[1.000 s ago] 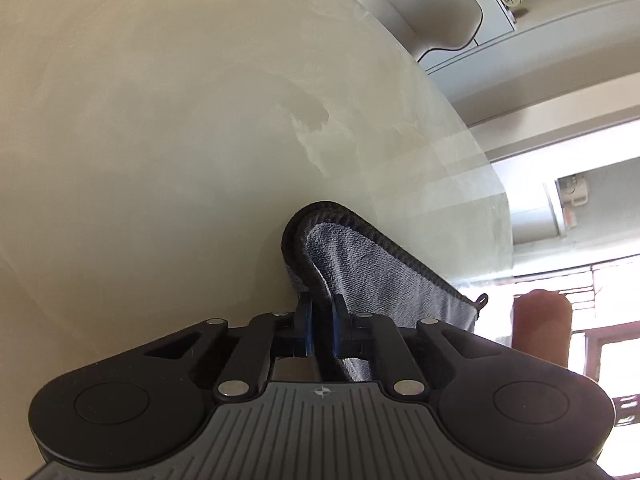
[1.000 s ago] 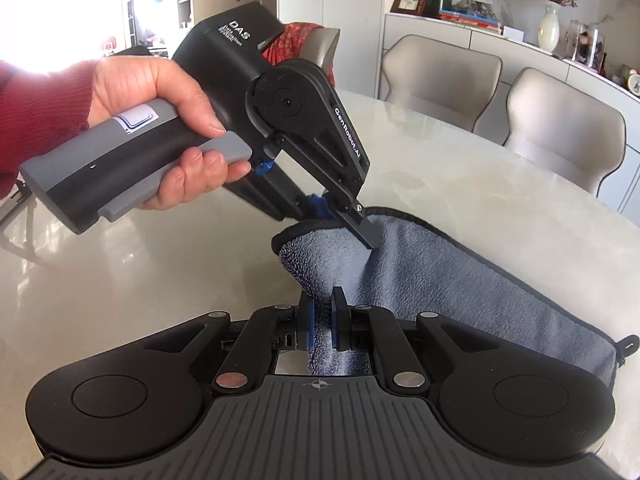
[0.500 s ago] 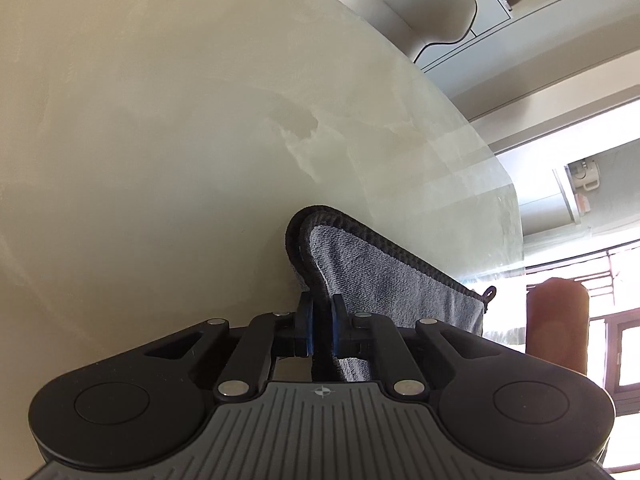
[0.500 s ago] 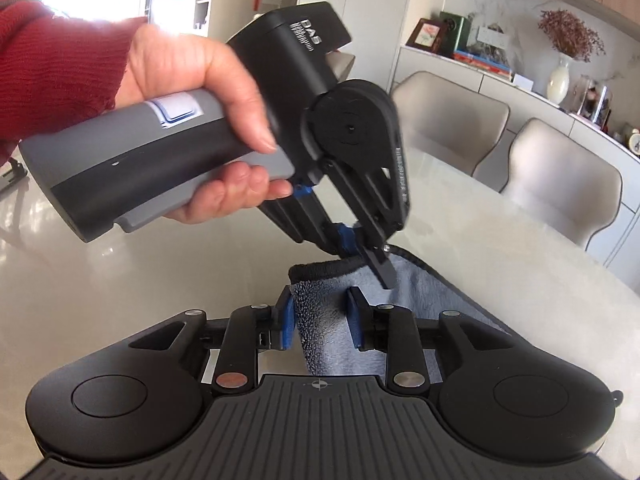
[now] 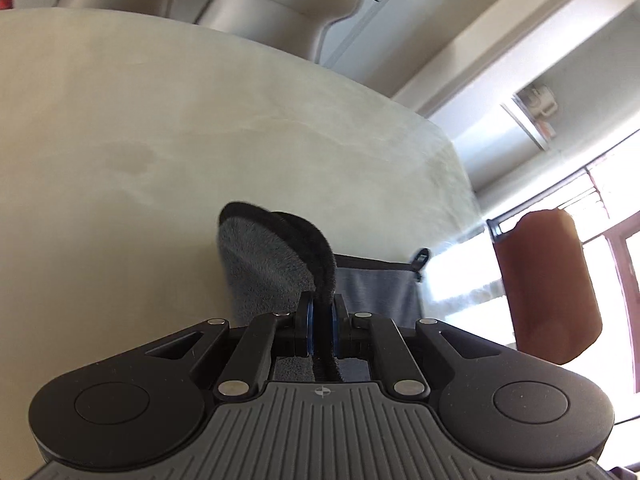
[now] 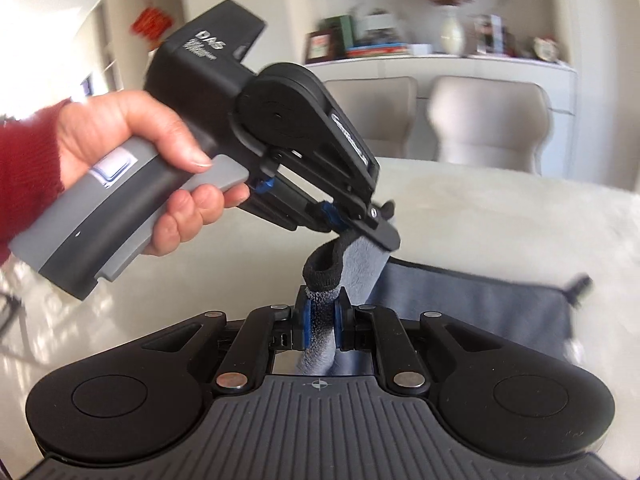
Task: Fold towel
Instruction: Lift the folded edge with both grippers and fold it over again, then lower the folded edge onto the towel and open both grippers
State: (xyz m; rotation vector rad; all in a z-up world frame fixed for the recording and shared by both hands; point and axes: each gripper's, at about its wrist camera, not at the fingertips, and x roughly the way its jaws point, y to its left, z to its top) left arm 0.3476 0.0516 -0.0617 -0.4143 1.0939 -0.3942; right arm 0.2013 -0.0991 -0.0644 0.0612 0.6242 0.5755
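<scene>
Both your grippers pinch the grey towel [image 6: 360,256] by its black-trimmed edge: the left gripper [image 6: 360,222] just above the right gripper [image 6: 320,316], whose jaws have just closed on it. The towel's remainder trails on the marble table [image 6: 500,232]. With grips so near, the far corners may sag unevenly.

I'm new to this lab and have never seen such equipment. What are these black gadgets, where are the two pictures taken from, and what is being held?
No robot here: a person holds a handheld two-finger gripper in each hand, each with a camera looking along its jaws. One picture comes from the left gripper, the other from the right gripper; the right view also shows the left tool in the person's hand. A grey towel with dark edging lies partly on a pale marble-look table. Both jaws are shut on one end of the towel, lifting it; the right jaws have just closed on it. Chairs stand behind.
</scene>
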